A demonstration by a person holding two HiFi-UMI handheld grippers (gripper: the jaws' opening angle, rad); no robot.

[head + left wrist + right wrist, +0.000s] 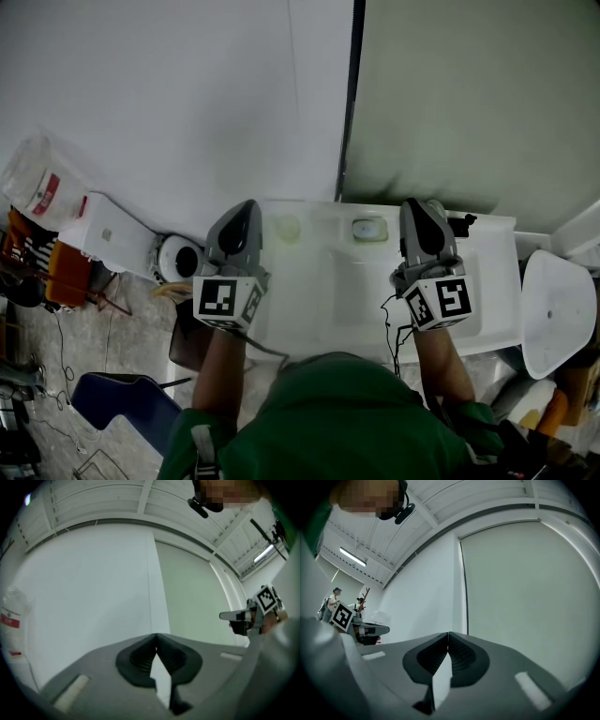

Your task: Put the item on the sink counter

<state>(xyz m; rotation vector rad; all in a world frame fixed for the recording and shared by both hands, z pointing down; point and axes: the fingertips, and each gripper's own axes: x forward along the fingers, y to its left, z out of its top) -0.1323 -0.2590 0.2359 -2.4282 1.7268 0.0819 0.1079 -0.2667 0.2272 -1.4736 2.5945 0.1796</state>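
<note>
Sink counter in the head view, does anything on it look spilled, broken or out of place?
Nothing stands out. The sink counter looks intact. A pale round item and a small rectangular item sit flat near its back edge, both too blurred to identify.

Head view: set above, faced steeply down on the sink, left gripper and right gripper, all near. Gripper views: each rode close behind its jaws and faced slightly upward at the wall. Shared: that wall; each also caught the opposite gripper at its edge.
</note>
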